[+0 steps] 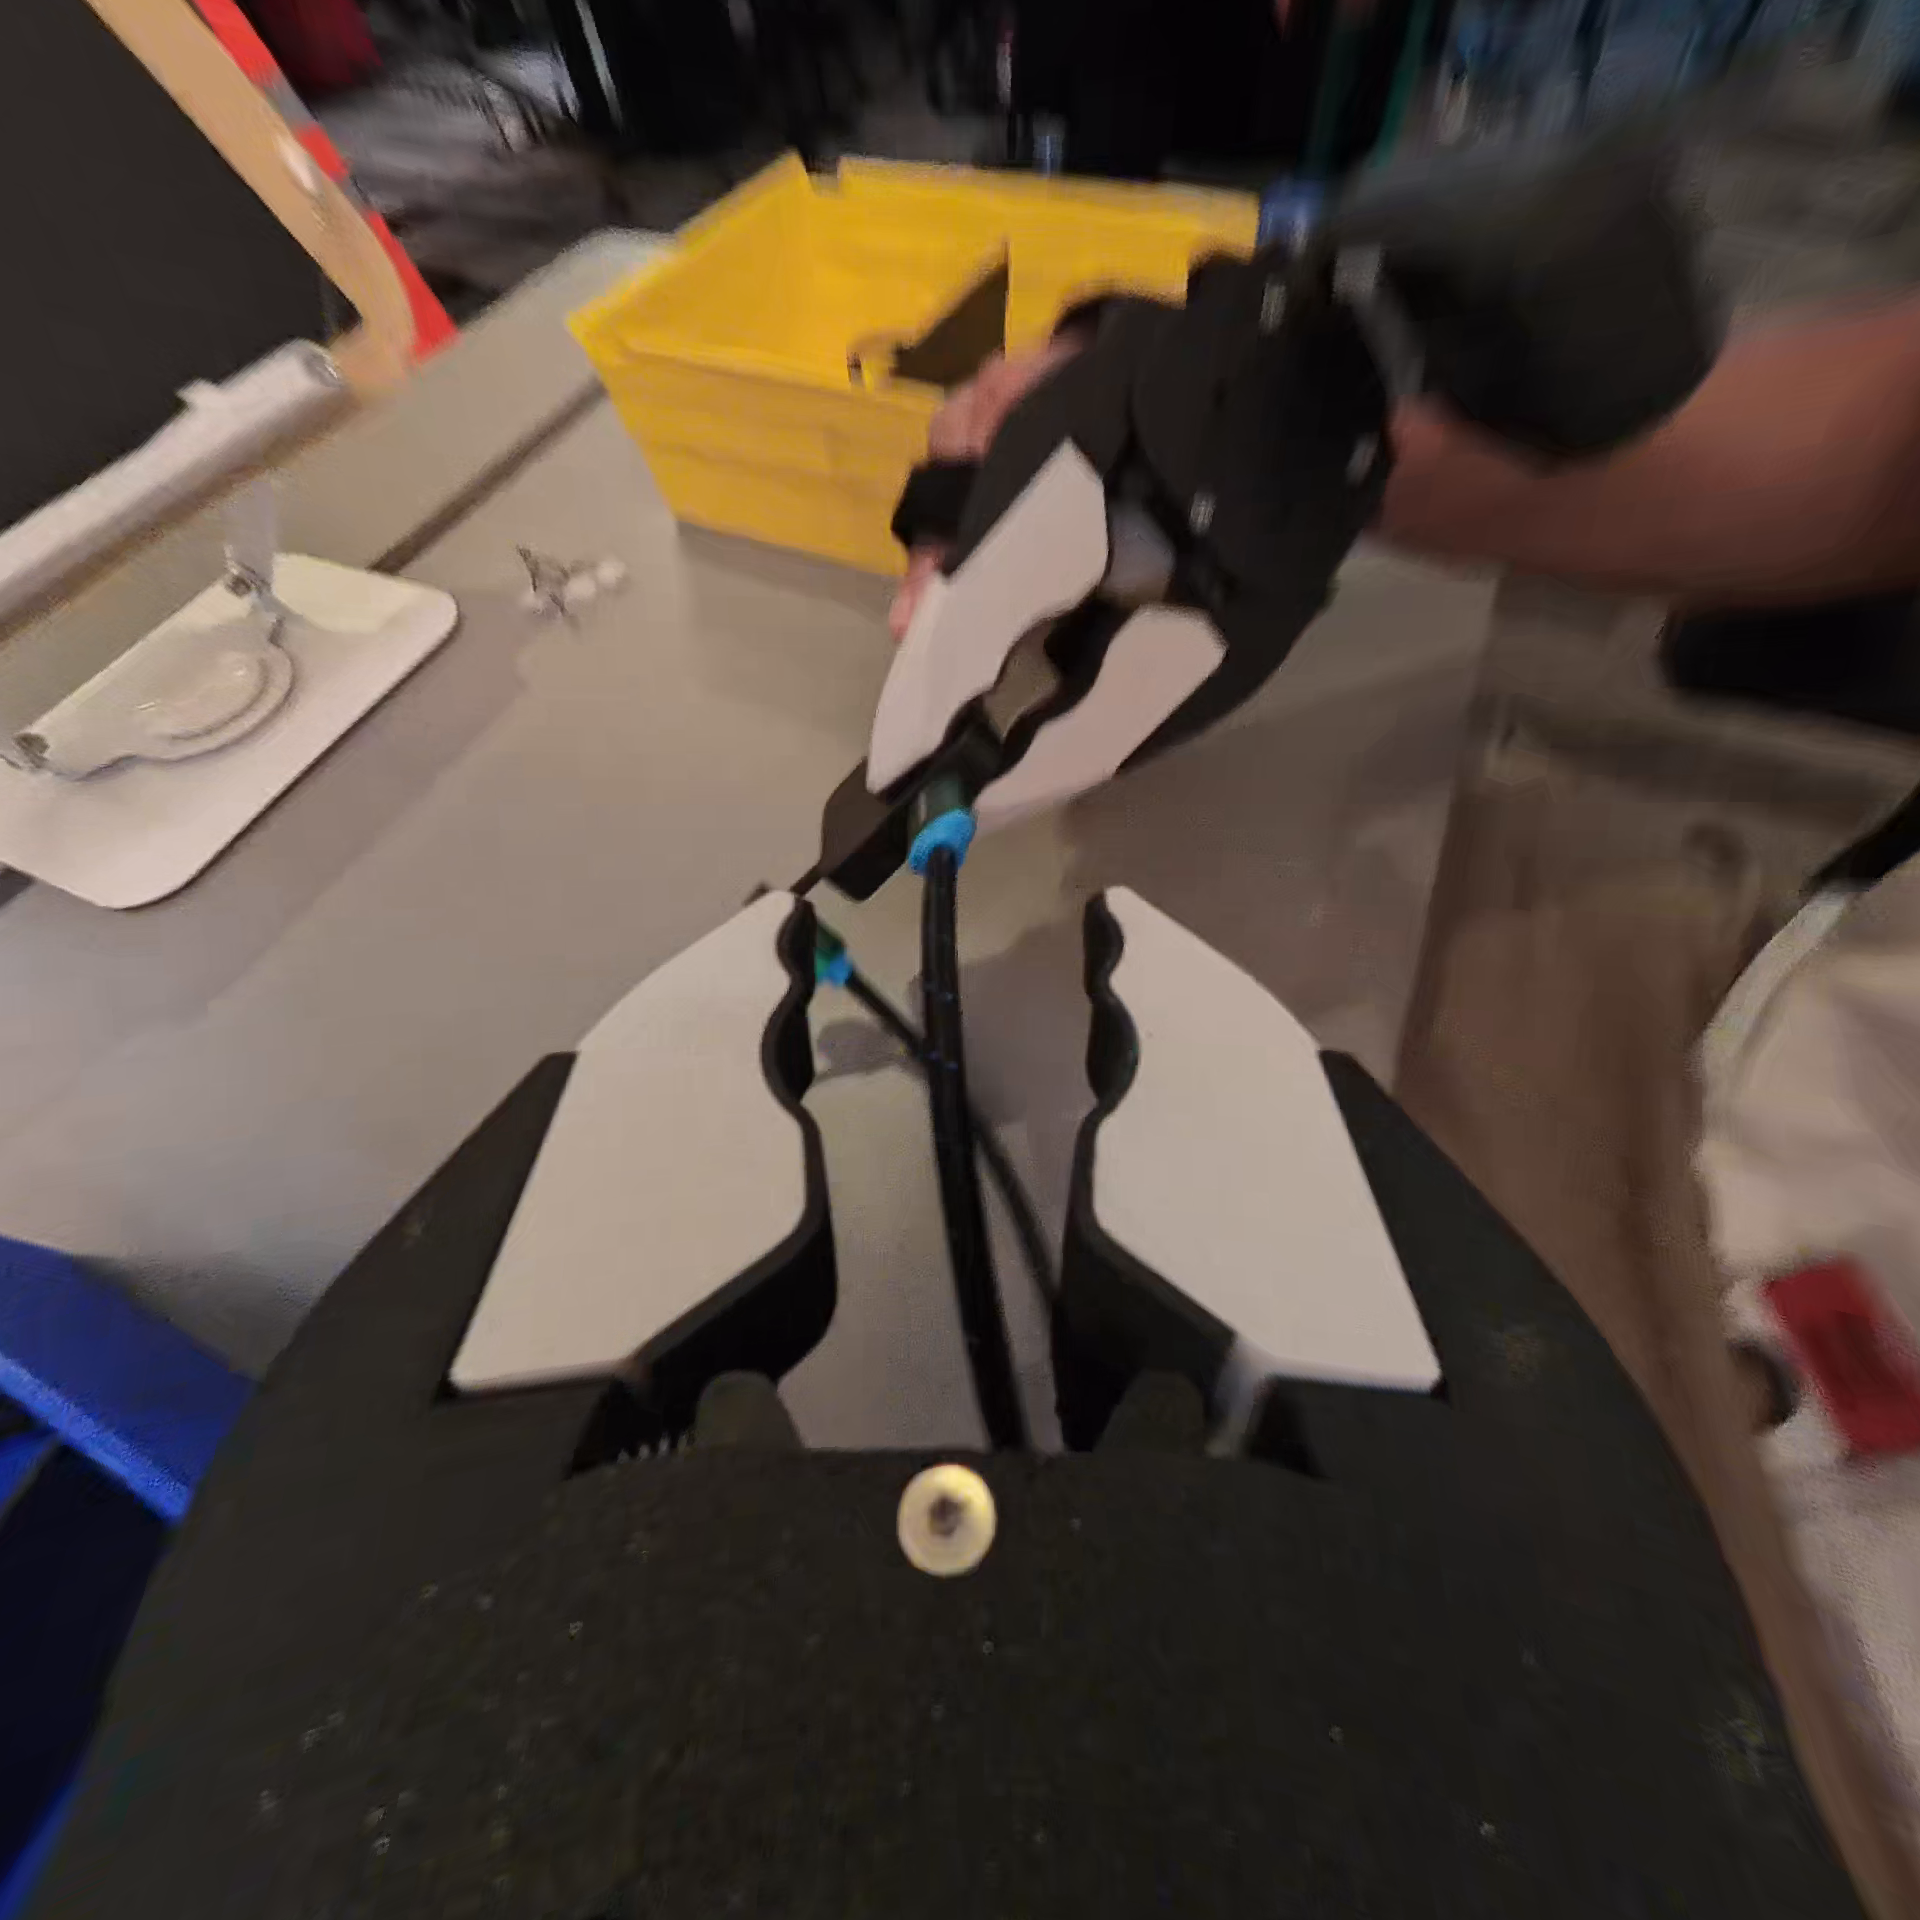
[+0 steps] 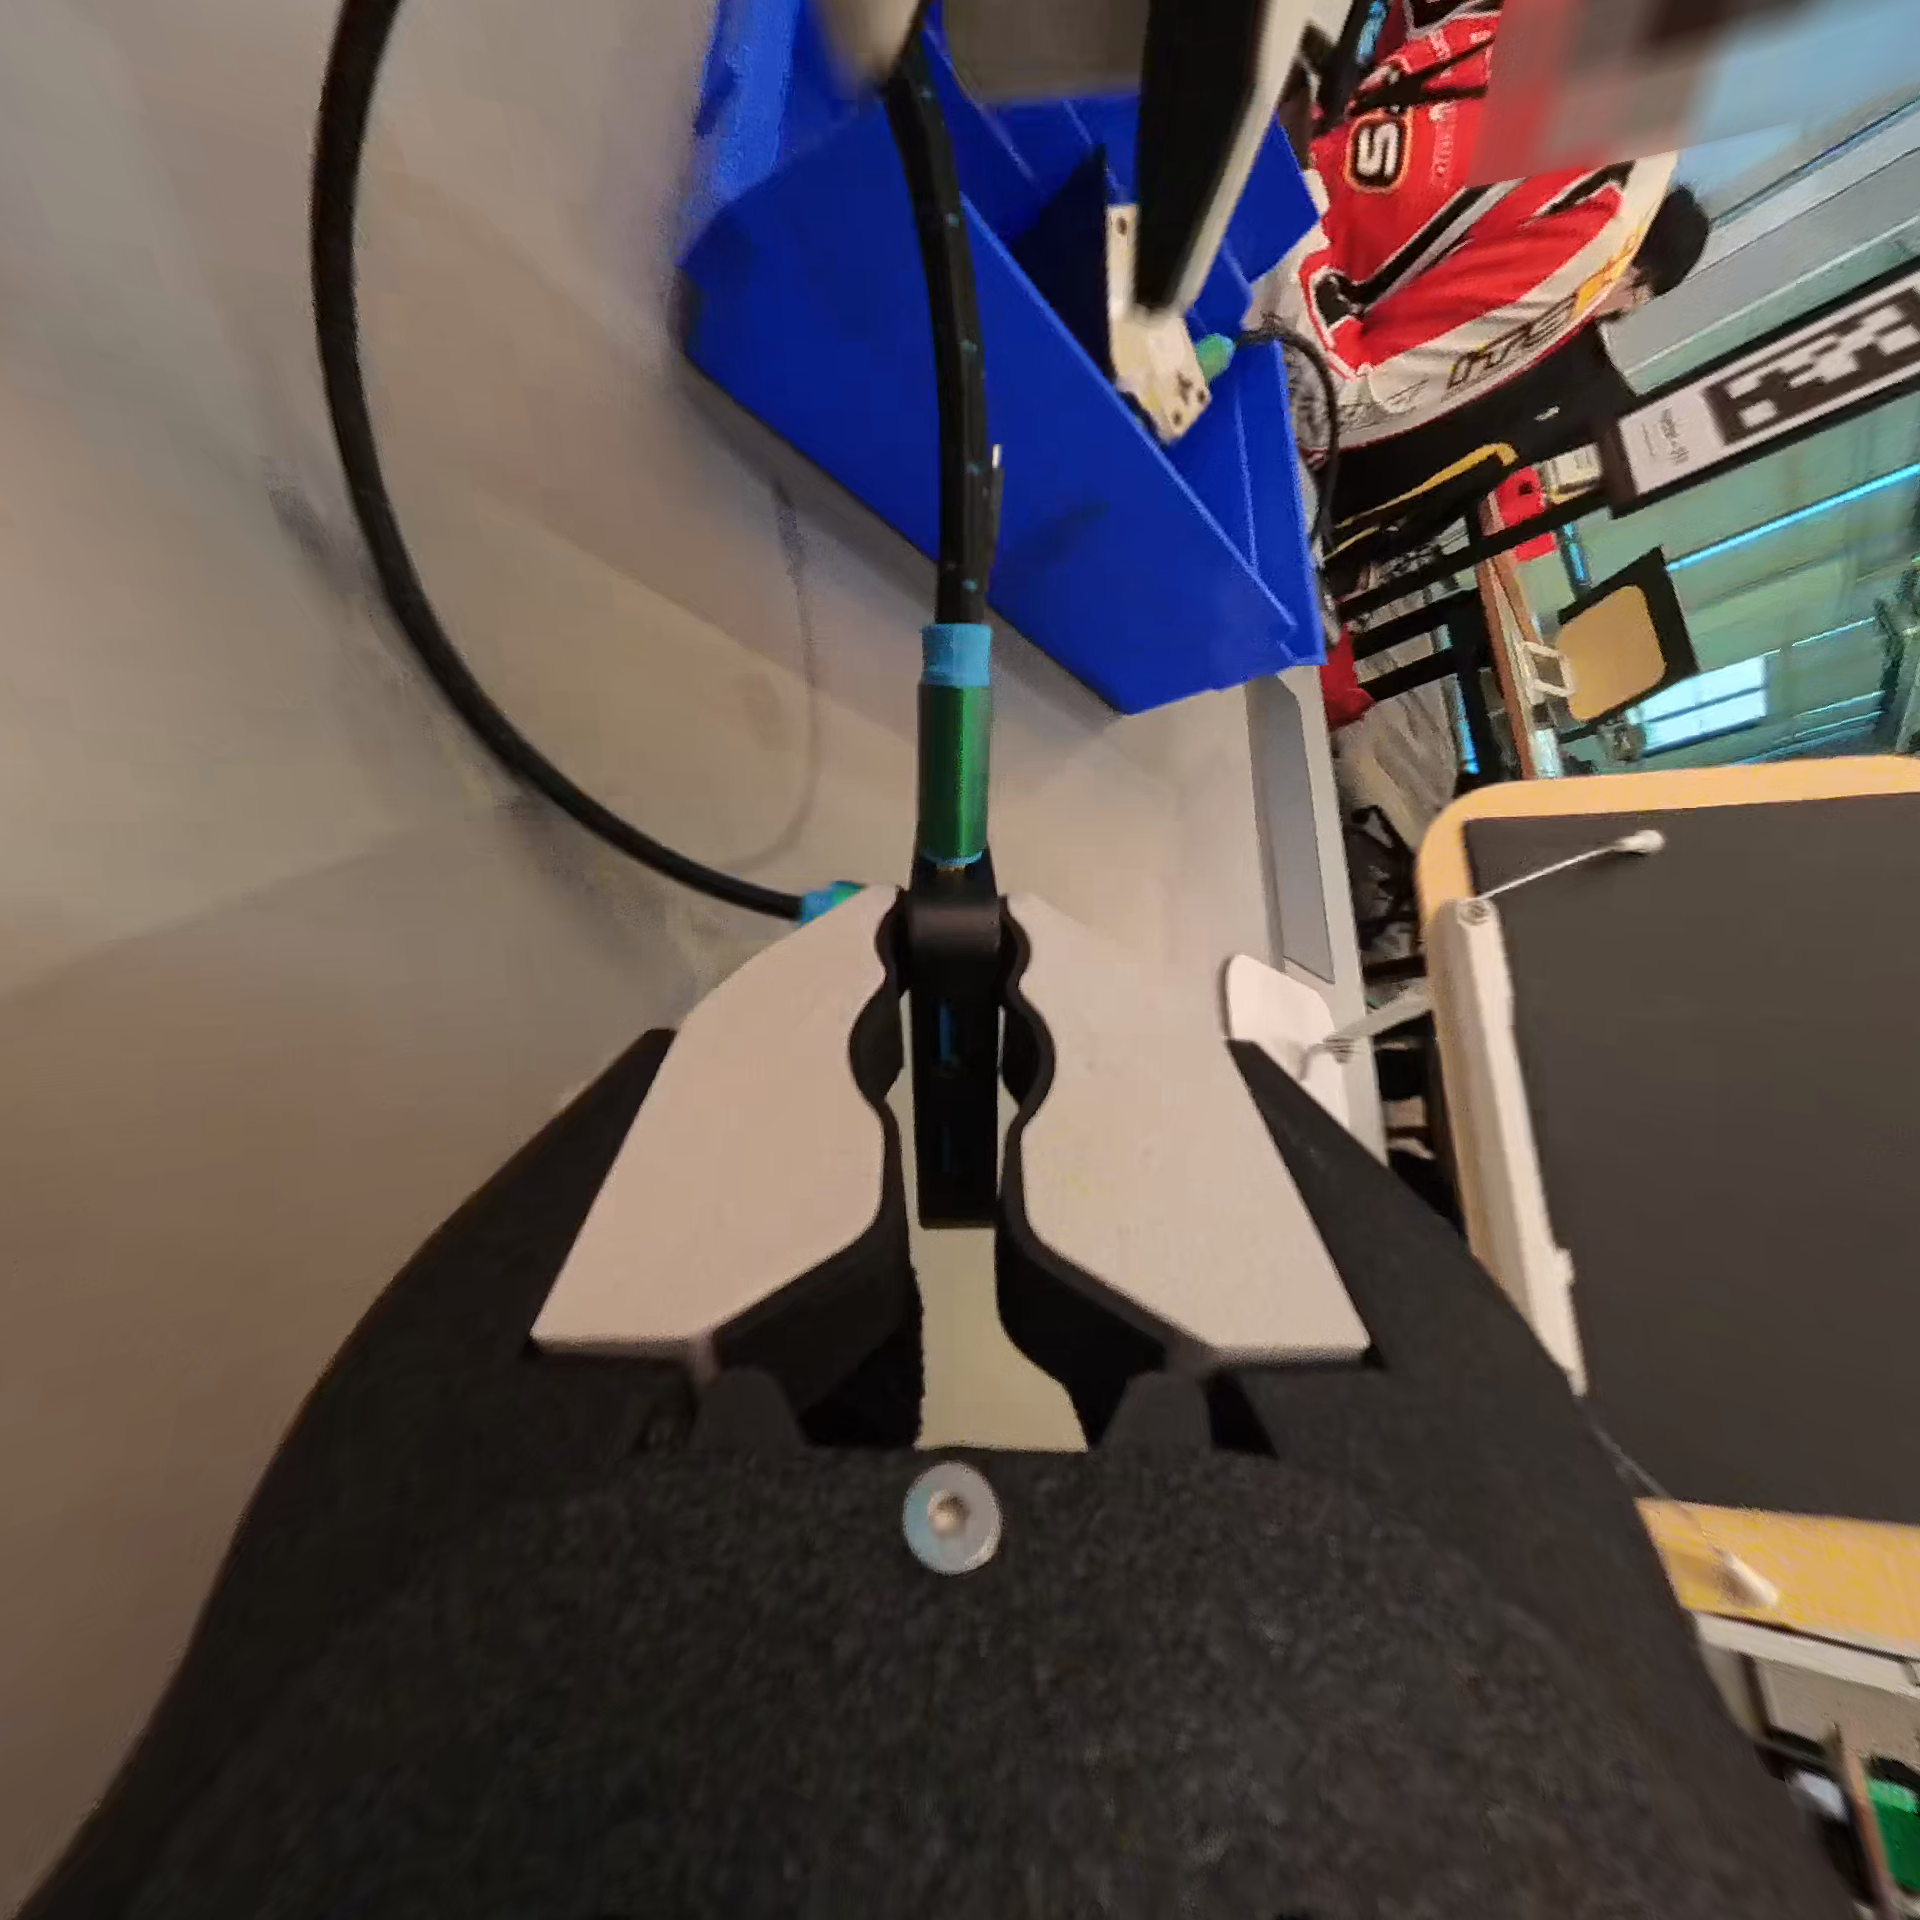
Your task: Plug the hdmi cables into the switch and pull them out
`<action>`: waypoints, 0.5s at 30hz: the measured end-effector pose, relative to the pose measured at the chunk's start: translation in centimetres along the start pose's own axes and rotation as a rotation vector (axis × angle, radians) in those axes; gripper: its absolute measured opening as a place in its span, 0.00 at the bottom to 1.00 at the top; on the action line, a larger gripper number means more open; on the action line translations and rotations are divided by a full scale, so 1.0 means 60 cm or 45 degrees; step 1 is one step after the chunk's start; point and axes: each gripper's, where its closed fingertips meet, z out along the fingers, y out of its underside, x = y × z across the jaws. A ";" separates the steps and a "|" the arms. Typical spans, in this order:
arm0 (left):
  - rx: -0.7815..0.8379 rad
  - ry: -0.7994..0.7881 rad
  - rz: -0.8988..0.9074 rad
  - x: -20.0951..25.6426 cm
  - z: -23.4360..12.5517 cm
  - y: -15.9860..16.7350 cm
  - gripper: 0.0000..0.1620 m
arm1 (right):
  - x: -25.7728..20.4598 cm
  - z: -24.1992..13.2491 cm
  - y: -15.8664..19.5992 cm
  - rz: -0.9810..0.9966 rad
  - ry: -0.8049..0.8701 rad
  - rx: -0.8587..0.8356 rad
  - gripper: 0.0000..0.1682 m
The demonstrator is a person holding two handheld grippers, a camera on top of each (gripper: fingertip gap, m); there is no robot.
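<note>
Right wrist view: black hdmi switch (image 2: 951, 1081) sits mid-frame, pinched between the fingers of the right claw (image 2: 948, 935), long axis running straight up the frame. One green-barrelled hdmi plug (image 2: 954, 774) with a blue collar is seated in its far end, its cable (image 2: 935, 343) rising to the top edge. Second plug (image 2: 831, 896) lies loose on the desk (image 2: 208, 727), touching the claw's left fingertip.

Left wrist view: left claw (image 1: 940, 914) gapes wide, empty, cable (image 1: 951, 1039) running between its fingers, switch just beyond the tips, upper centre. Left claw is the free one; judged best placed to take a plug.
</note>
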 end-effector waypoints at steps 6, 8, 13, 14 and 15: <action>-0.106 -0.031 0.346 0.024 0.065 0.027 0.18 | -0.030 -0.006 -0.013 0.085 -0.085 0.048 0.08; -0.117 -0.055 0.410 0.023 0.072 0.030 0.12 | -0.031 -0.010 -0.017 0.067 -0.074 0.040 0.08; -0.085 -0.119 0.505 0.026 0.078 0.027 0.08 | -0.033 -0.016 -0.011 0.043 -0.046 0.019 0.08; -0.086 -0.132 0.529 0.027 0.080 0.027 0.10 | -0.036 -0.015 -0.010 0.036 -0.040 0.016 0.08; -0.098 -0.147 0.540 0.025 0.081 0.029 0.10 | -0.038 -0.015 -0.009 0.035 -0.038 0.008 0.08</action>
